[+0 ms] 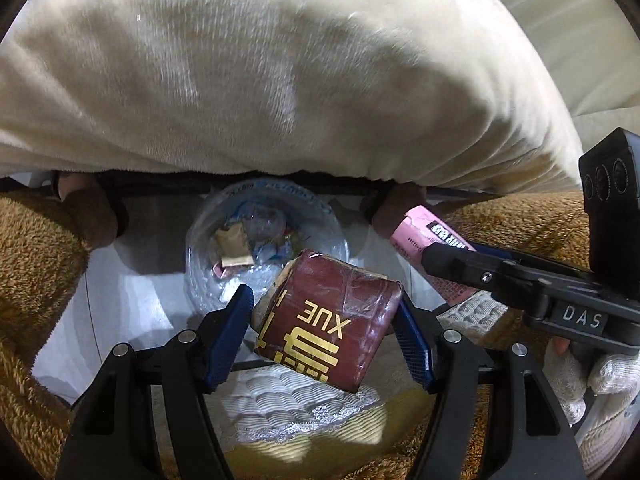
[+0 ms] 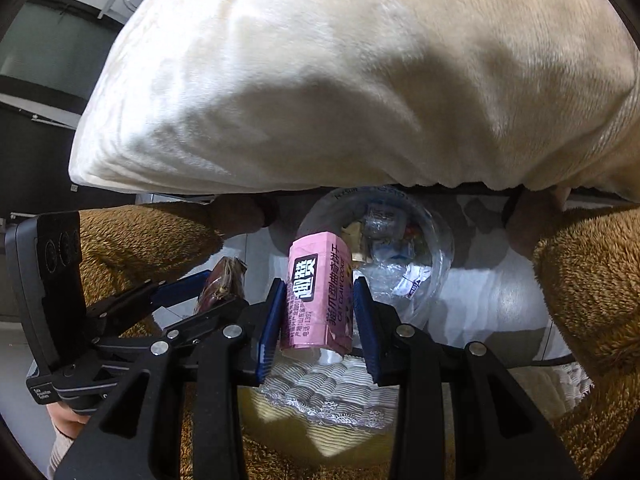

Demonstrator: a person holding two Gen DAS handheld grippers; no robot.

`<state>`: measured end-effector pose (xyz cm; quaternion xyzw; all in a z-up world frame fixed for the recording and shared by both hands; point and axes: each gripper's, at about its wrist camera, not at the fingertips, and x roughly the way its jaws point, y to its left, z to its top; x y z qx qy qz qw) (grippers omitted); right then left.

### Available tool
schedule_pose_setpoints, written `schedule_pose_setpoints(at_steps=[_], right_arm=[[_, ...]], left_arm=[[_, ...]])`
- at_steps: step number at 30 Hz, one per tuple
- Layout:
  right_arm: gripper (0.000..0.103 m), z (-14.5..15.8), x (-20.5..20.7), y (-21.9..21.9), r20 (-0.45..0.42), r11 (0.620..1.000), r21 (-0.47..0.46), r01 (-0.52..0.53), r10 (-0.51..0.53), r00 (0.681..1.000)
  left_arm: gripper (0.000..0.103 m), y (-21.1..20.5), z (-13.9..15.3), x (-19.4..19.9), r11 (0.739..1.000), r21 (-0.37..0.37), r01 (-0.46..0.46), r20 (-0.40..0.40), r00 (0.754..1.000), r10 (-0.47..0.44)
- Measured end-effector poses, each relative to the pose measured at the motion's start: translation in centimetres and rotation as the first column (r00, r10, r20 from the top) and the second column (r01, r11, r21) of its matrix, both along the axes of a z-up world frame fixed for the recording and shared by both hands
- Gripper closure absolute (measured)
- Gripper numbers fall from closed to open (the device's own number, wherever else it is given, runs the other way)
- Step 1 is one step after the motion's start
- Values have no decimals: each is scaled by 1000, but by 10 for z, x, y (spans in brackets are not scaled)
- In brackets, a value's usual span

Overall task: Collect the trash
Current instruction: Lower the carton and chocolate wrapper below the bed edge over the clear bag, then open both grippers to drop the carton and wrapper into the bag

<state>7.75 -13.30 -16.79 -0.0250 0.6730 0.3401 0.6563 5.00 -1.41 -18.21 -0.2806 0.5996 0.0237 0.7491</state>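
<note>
Below, clear bag (image 1: 264,240) holds wrappers; left tongs (image 1: 324,332) grip maroon box (image 1: 328,320), right tongs (image 2: 320,312) pink carton (image 2: 318,292).

Dark red box (image 1: 328,322), left wrist view: gold Latin letters "XUE", seen upside down, beside large gold block characters cut off by the box edge and not legible. Right gripper (image 1: 444,258) body in the same view: pale raised letters "DAS". Pink carton (image 2: 318,296), right wrist view: black panel with two bold white Chinese characters; down its side a line of Chinese characters above "CAT CLAW COOKIE"; small print on the adjoining face includes what appears to be "1391". Left gripper (image 2: 218,286) body, lower left of the right wrist view: a small white label, too fine to read.
</note>
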Motion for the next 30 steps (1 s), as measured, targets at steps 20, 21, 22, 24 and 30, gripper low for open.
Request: schedule_pose_setpoints(at_steps=[20, 21, 22, 24, 30], right_arm=[[65, -24, 10, -2, -104, 997, -41, 64, -68, 992], [63, -24, 11, -2, -101, 997, -45, 68, -73, 992], [55, -24, 11, -3, -98, 996, -47, 77, -81, 992], [52, -21, 13, -5, -92, 995, -42, 91, -94, 991], [52, -17, 13, -5, -80, 995, -30, 90, -92, 993]], left_arm=[[34, 3, -35, 8, 1000, -22, -2, -156, 988, -2], [30, 1, -35, 8, 1000, -15, 14, -165, 986, -16], [24, -1, -36, 9, 1000, -10, 25, -166, 986, -26], [23, -2, -34, 9, 999, 8, 32, -160, 987, -31], [23, 4, -29, 6, 1000, 29, 7, -145, 989, -2]])
